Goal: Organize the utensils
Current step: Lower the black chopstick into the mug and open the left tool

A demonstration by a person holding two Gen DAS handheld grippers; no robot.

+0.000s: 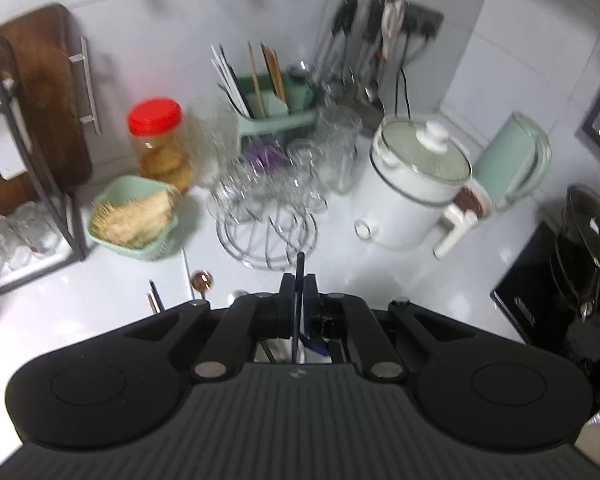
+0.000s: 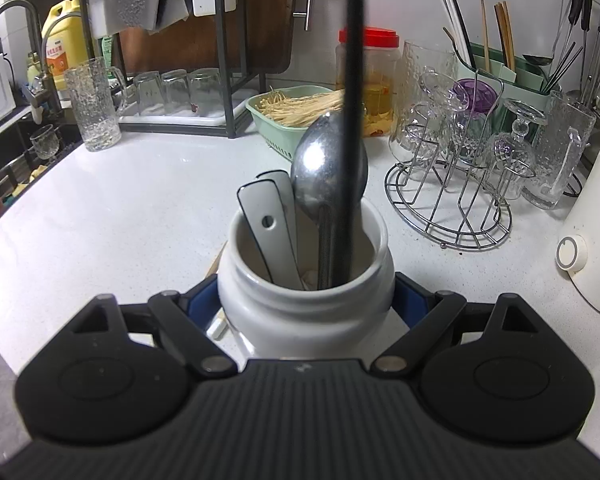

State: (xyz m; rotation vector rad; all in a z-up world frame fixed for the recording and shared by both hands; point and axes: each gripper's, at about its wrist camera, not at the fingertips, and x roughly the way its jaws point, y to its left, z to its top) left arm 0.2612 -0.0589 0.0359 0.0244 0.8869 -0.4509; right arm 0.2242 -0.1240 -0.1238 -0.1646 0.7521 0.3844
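Step in hand: While your right gripper steadies the jar, you are lowering a thin black utensil into it, so this looks like the drop-in stage of sorting the utensils.
Left gripper (image 1: pixel 299 300): its jaws are pinched nearly together on the black utensil handle (image 1: pixel 299 280), which rises just past the fingertips.
Loose pieces: a copper-coloured spoon (image 1: pixel 201 281) and dark chopsticks (image 1: pixel 155 298) lie on the white counter (image 1: pixel 100 300) just left of your fingers, not yet sorted.
Right gripper (image 2: pixel 304 312): its jaws clasp the white ceramic jar (image 2: pixel 304 312) from both sides, standing upright on the counter.
Jar contents: a white-handled tool (image 2: pixel 268 224), a steel spoon (image 2: pixel 320 168) bowl-up, and the black rod (image 2: pixel 352 120), its lower end already inside the mouth.
Next move: judge the rod seated, then let your left jaws part and lift clear; keep the jar held so it cannot tip.
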